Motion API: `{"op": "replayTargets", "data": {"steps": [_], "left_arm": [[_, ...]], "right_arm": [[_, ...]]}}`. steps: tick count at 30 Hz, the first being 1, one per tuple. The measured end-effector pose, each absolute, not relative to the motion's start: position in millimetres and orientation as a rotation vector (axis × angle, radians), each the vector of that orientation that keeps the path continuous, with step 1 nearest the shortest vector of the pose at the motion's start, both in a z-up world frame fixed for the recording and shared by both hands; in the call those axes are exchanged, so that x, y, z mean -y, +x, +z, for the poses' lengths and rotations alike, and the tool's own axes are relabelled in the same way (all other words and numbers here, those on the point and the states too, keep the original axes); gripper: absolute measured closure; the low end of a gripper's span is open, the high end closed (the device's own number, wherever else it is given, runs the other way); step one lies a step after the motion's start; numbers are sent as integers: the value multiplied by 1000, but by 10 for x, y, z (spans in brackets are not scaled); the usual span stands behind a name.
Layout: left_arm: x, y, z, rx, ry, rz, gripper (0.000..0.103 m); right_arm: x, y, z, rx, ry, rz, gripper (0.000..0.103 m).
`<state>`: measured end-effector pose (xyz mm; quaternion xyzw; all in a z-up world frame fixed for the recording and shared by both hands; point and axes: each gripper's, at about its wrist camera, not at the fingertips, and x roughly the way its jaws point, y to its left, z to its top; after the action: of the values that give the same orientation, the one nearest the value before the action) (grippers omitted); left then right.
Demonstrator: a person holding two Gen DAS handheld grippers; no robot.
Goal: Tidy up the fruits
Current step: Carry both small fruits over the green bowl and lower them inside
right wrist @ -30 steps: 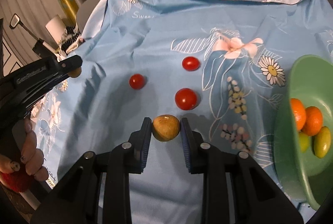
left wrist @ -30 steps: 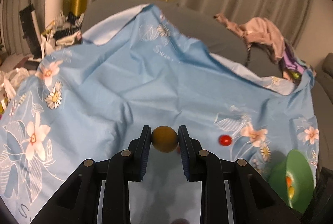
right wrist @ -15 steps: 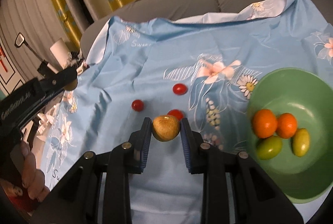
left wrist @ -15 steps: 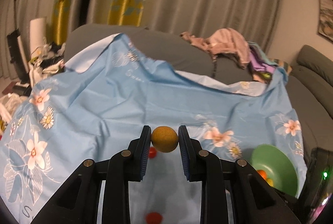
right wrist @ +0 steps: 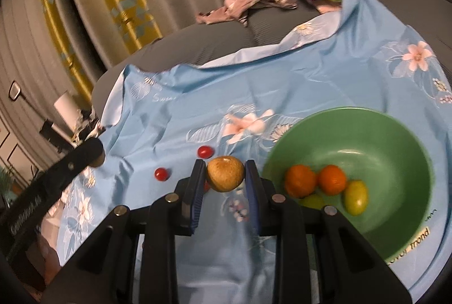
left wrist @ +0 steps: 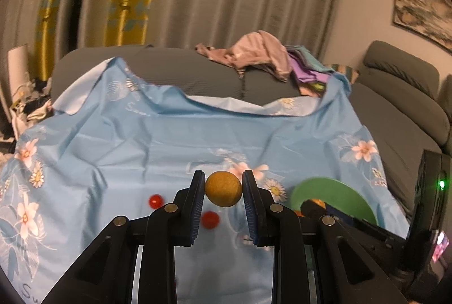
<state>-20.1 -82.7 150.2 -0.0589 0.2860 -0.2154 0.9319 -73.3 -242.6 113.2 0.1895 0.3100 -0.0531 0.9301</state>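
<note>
Left wrist view: the left tool point(left wrist: 223, 188) is clamped on a round, matt brown fruit point(left wrist: 223, 189). The green bowl point(left wrist: 343, 191) sits ahead to its right, partly behind the right tool; two glossy red tomatoes point(left wrist: 156, 201) lie ahead-left on the creased blue floral cloth point(left wrist: 147, 140).

Right wrist view: the right tool point(right wrist: 225, 173) is clamped on a rough yellow-brown fruit point(right wrist: 225, 173), just left of the smooth bowl's rim point(right wrist: 282, 140). Best to carry each fruit over the rim and low before releasing, one at a time, so neither knocks the oranges point(right wrist: 300, 180).

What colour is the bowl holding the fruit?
Green; the bowl shows best in the right wrist view.
</note>
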Motion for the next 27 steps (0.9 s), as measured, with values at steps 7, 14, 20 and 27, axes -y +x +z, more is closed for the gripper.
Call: {"op": "replayTargets", "data": {"steps": [7,14,20,27], "left_arm": [[1151,-305,1443,-616,-72,-531,76],[1630,-337,1404,-651,9,-650,76],[1964,-362,1197,-692,71,-716,76],[2151,-317,969,-768,94,-746,76]], "right_arm": [[2673,-904,1201,-589,432,-157,74],[3034,-1087,1230,-549,494,-241,74],[3287,-1150,1112,-569,564,-309,74],[3355,-1073,989,-622,584,-333,74]]}}
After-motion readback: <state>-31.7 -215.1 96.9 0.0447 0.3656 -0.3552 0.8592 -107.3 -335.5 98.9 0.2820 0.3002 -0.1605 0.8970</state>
